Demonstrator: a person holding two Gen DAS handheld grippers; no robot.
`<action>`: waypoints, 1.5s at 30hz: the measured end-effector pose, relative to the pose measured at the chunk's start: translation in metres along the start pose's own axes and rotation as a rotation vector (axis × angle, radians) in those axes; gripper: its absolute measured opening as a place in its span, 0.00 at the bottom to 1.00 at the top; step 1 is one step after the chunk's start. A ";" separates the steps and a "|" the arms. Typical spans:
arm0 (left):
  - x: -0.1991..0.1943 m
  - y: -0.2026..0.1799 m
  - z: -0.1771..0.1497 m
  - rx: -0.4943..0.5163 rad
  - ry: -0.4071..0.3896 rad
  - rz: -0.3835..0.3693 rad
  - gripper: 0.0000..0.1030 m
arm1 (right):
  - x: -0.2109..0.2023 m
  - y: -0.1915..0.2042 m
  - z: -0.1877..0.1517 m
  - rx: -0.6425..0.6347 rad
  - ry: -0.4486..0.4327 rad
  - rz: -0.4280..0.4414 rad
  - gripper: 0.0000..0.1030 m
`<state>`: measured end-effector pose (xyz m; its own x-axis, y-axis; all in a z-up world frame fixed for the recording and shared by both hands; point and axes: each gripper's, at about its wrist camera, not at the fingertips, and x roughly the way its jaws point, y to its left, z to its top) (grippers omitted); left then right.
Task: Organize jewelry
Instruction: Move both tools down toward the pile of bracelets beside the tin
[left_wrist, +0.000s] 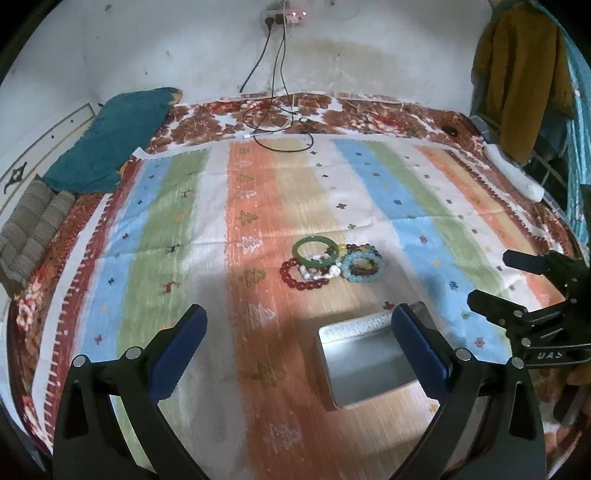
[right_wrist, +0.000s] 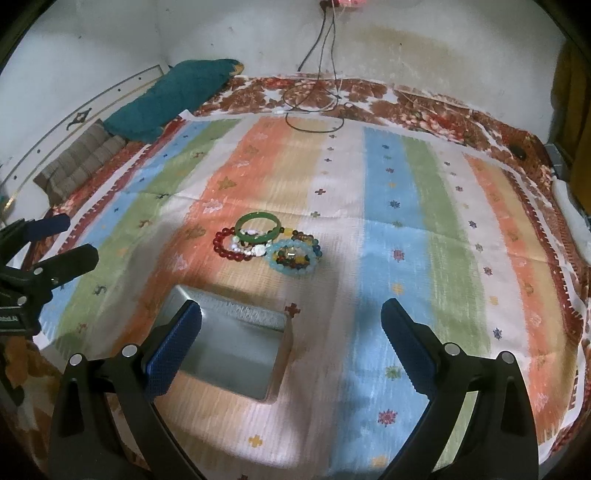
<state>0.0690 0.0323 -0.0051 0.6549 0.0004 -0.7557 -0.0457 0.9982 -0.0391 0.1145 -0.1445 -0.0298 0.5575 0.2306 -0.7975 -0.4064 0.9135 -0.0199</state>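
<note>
While both my grippers hover with jaws spread apart and empty, the left gripper (left_wrist: 299, 347) and right gripper (right_wrist: 291, 339) face the bracelets (right_wrist: 267, 245), heaped flat mid-frame on the striped cloth (right_wrist: 388, 229). Nearer me, lower centre, the metal tin (right_wrist: 236, 354) lies open with nothing inside, its long axis slanting toward the lower right.

Green bangle (left_wrist: 315, 250), striped cloth (left_wrist: 184, 206)

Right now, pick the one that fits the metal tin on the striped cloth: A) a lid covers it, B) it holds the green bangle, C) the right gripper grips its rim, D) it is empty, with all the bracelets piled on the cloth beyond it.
D: the metal tin shows a bare open interior, and the green bangle lies with the beaded bracelets on the striped cloth.
</note>
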 end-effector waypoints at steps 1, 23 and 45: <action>0.004 0.000 0.004 0.002 0.003 0.005 0.95 | 0.002 -0.001 0.002 0.006 0.002 0.000 0.96; 0.100 0.007 0.053 0.021 0.143 0.082 0.95 | 0.063 -0.007 0.032 0.015 0.120 0.004 0.96; 0.191 0.012 0.069 0.009 0.281 0.036 0.83 | 0.129 -0.016 0.052 0.042 0.236 0.007 0.86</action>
<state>0.2454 0.0487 -0.1046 0.4179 0.0204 -0.9083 -0.0574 0.9983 -0.0040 0.2306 -0.1119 -0.1007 0.3677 0.1571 -0.9166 -0.3766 0.9264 0.0077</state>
